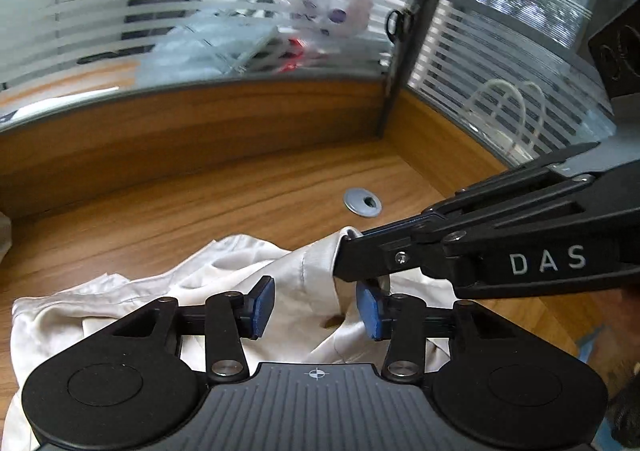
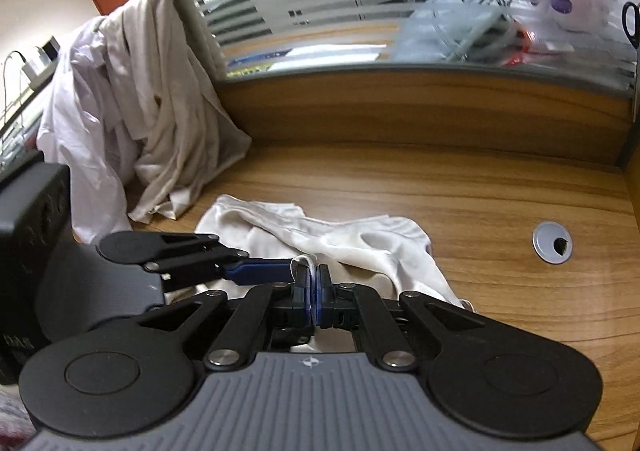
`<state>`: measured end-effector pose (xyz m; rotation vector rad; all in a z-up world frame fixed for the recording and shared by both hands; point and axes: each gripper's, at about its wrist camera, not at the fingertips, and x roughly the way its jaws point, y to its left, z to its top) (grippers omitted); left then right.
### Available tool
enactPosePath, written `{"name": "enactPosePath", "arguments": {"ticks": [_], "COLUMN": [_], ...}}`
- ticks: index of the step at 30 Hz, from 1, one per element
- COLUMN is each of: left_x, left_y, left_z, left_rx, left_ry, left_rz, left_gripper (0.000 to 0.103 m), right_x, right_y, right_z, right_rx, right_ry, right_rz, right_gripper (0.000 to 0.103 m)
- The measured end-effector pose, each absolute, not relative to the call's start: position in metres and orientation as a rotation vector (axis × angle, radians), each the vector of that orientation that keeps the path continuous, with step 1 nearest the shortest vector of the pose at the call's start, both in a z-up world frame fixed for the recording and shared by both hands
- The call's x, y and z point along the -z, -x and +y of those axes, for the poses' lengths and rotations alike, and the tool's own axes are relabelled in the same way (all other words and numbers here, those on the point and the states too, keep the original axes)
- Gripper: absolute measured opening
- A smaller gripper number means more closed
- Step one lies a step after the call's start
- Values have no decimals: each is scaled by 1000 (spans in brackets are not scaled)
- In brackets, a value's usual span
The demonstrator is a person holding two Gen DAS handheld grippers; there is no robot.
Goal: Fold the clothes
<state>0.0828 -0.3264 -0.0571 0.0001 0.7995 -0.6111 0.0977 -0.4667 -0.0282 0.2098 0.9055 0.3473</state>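
Observation:
A cream satin garment (image 1: pixel 224 283) lies crumpled on the wooden desk (image 1: pixel 200 203); it also shows in the right wrist view (image 2: pixel 340 239). My left gripper (image 1: pixel 316 307) is open, its blue pads either side of a raised fold of the cloth. My right gripper (image 2: pixel 314 291) is shut on an edge of the garment. In the left wrist view the right gripper (image 1: pixel 352 247) comes in from the right and pinches that lifted fold just ahead of my left pads. In the right wrist view the left gripper's fingers (image 2: pixel 260 271) reach in from the left beside the pinched edge.
A pile of cream and pale clothes (image 2: pixel 132 111) hangs over the partition at the desk's left. A grey cable grommet (image 1: pixel 363 202) sits in the desk, also in the right wrist view (image 2: pixel 552 242). Frosted glass partitions (image 1: pixel 200 11) bound the back and right.

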Motion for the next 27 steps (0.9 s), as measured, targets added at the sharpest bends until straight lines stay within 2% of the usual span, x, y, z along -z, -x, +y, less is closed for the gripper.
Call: {"name": "enactPosePath", "arguments": {"ticks": [10,23,24,25,27], "left_x": [51,80,80,80,78], "left_y": [-83,-86,-86,-85,-84], "left_z": [-313,-293,-290,-286,-279], "left_rx": [399,357,376,394,416], "left_ry": [75,76,98,121,153], "left_rz": [770,838,831,824,808], "left_gripper": [51,49,40,18,3], "right_x": [14,4,3,3,3], "right_y": [-93,-87,-86,-86,-86], "right_z": [-462,-460,-460,-459,-459], "right_rx": [-349,-367,-369,-368,-366], "right_ry": [-195,-260,-262,-259,-251], "right_rz": [858,844,845,848,853], "right_gripper": [3,3,3,3,3]}}
